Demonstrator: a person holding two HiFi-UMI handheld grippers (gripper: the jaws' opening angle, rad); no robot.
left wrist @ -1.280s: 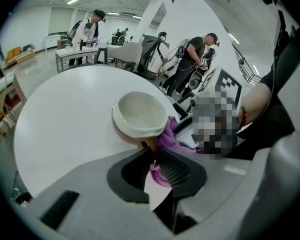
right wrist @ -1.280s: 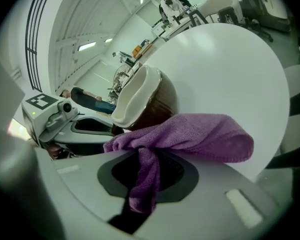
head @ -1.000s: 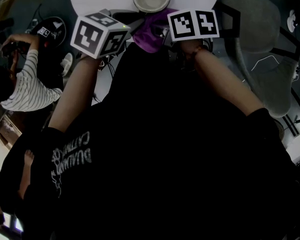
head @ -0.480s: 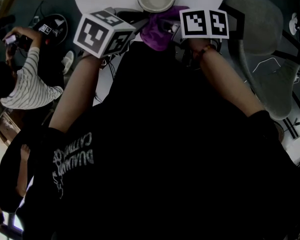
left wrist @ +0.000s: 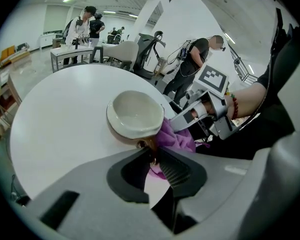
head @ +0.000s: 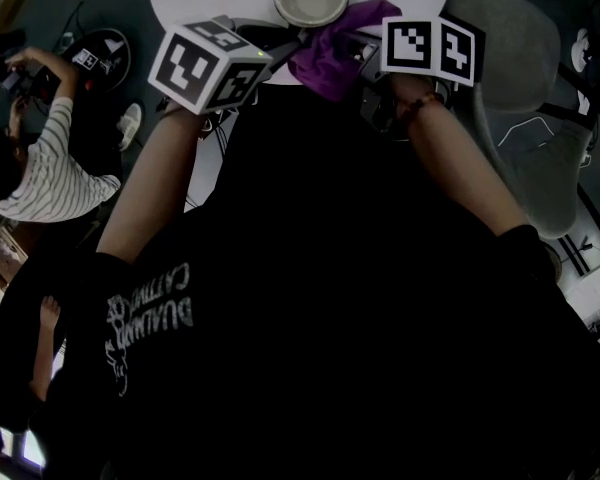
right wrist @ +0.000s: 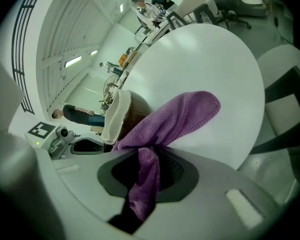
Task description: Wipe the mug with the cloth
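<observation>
Purple cloth (right wrist: 175,119) is pinched between the closed jaws of the right gripper (right wrist: 147,156). One bunched end hangs back through the jaws towards the camera. The rest spreads forward and lies against the brown outer wall of the mug (left wrist: 135,115).

The mug is cream inside and brown outside. It sits above the part of the round white table (left wrist: 60,124) nearest the person, close to the near edge. Its mouth faces up and tips a little towards the left gripper (left wrist: 152,156). Whether its base rests on the tabletop cannot be told.

The left gripper's jaws are drawn in to a narrow gap and clamp the mug's brown handle between their tips, so this gripper has the mug by its handle. In the left gripper view, the cloth shows just right of the mug, touching its side, with the right gripper's fingers right behind it.

From the head view, both marker cubes sit side by side over the table's near edge. The left one is to the left of the mug, and the right one is to the right of the cloth. The person's bare forearms run back from them into a black shirt.

A grey chair (head: 525,78) stands off the table's right edge. A second person in a striped top (head: 50,178) is on the floor side, well left of the table.
</observation>
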